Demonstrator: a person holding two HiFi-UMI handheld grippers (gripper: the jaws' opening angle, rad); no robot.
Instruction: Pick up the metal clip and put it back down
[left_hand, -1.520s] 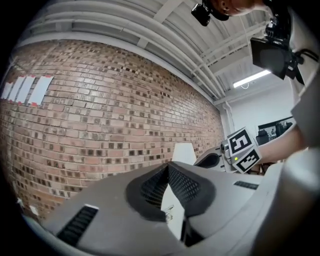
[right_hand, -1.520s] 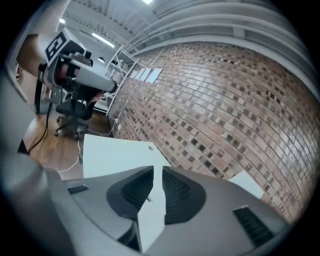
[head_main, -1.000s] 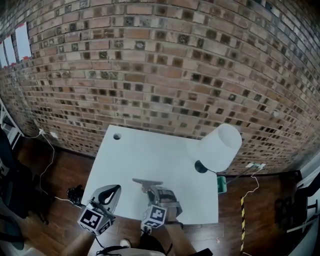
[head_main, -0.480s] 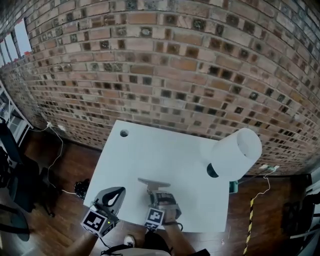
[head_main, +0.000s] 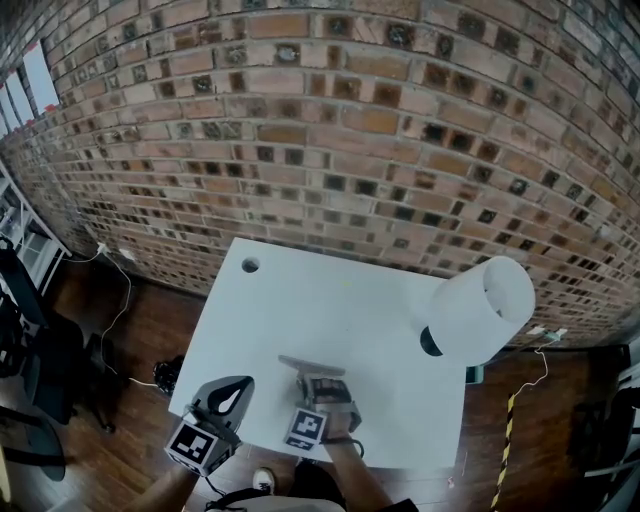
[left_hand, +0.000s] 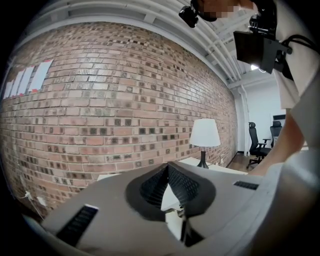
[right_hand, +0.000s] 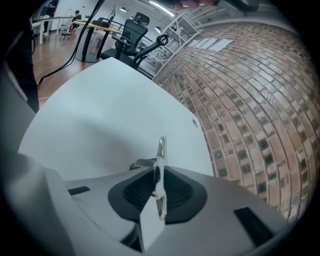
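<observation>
The metal clip (head_main: 312, 367) stands on edge on the white table (head_main: 330, 310), near the front. My right gripper (head_main: 318, 386) is right behind it, its jaws closing with the clip between them. In the right gripper view the clip's (right_hand: 160, 150) thin silver plate stands upright in the jaws' gap, and both dark pads (right_hand: 140, 190) lie against it at my right gripper's (right_hand: 158, 172) tips. My left gripper (head_main: 240, 384) hangs over the table's front left corner, shut, with nothing in it. Its tips meet in the left gripper view (left_hand: 168, 166).
A white-shaded lamp (head_main: 478, 310) stands at the table's right edge. A cable hole (head_main: 250, 265) is in the far left corner. A brick wall (head_main: 330, 150) runs behind the table. Cables lie on the wooden floor at the left (head_main: 120, 290).
My right gripper's jaws have closed in around the clip, which stays on the table. The head view has shifted a little. My left gripper has held its place.
</observation>
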